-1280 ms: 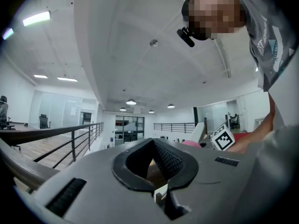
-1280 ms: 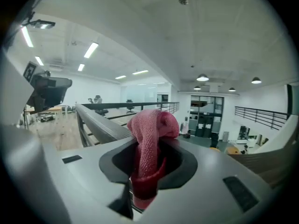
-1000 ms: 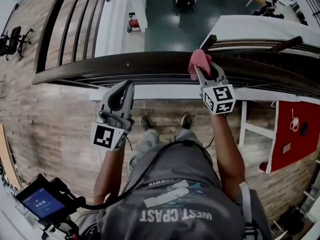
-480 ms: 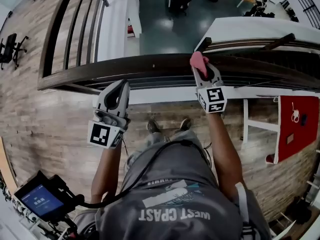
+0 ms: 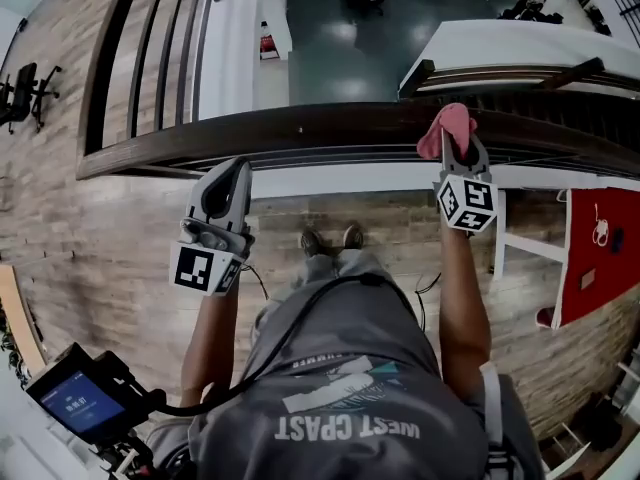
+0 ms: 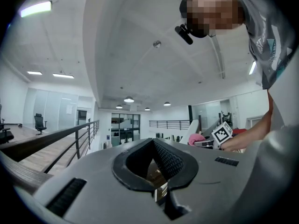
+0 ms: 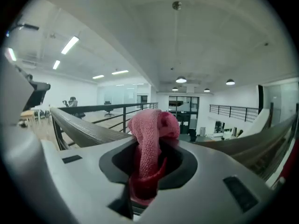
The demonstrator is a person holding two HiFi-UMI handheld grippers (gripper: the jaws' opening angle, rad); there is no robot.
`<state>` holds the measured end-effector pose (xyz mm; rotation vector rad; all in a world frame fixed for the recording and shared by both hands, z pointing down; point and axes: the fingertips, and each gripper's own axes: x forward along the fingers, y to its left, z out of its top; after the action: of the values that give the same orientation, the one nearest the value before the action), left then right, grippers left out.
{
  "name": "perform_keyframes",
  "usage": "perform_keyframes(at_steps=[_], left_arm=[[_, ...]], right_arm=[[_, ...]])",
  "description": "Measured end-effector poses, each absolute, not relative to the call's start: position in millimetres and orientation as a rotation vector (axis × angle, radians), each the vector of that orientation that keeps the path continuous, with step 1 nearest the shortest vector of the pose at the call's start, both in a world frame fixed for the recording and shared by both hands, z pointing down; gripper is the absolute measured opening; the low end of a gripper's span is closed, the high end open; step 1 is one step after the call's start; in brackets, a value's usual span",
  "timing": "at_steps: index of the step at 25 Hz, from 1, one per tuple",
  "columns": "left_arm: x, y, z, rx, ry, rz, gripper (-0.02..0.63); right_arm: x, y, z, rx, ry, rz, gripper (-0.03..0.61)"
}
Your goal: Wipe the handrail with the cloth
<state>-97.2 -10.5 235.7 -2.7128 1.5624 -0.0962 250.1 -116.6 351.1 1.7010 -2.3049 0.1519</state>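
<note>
Two grippers: both are held out by a person in a grey shirt (image 5: pixel 340 368) and are kept well apart along the handrail (image 5: pixel 300 123).
Handrail: dark and curved, it is run from left to right across the head view, with thin bars set beneath it.
Left gripper (image 5: pixel 237 168): the jaws are brought together and nothing is held (only floor is glimpsed through the hollow behind the tips). It is kept on the near side of the handrail, its tip just beside the rail; contact cannot be told.
Right gripper (image 5: pixel 459 146): the jaws are closed on the cloth (image 5: pixel 446 128), which is pinched by its lower part.
Cloth: pink and bunched, it is pushed out beyond the jaw tips and is seen against the top of the handrail, toward the right.
Near floor: wooden planks (image 5: pixel 100 218) are laid on the near side of the rail.
Far side: a lower level (image 5: pixel 340 48) is seen beyond the handrail.
Screen (image 5: pixel 75 400): a small lit device is carried at the near left.
</note>
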Motion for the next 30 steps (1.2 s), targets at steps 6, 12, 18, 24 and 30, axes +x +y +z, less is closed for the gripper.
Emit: perform_keyframes(at_steps=[6, 12, 18, 24, 30], left_arm=[[-32, -19, 237, -2.702, 1.523, -0.16, 0.006], [-43, -22, 220, -2.624, 1.619, -0.111, 0.006], [-53, -20, 222, -2.6, 1.663, -0.133, 0.006], [-141, -6, 248, -2.65, 1.695, -0.122, 0.006], [-272, -18, 242, -2.719, 1.606, -0.088, 0.006]], right_arm=[[168, -107, 363, 1.355, -2.516, 0.103, 0.084], [118, -105, 350, 1.05, -2.616, 0.183, 0.084], [266, -129, 353, 1.523, -2.391, 0.23, 0.084], [84, -108, 355, 1.262, -2.477, 0.1, 0.084], [-121, -100, 352, 1.076, -2.532, 0.16, 0.084]])
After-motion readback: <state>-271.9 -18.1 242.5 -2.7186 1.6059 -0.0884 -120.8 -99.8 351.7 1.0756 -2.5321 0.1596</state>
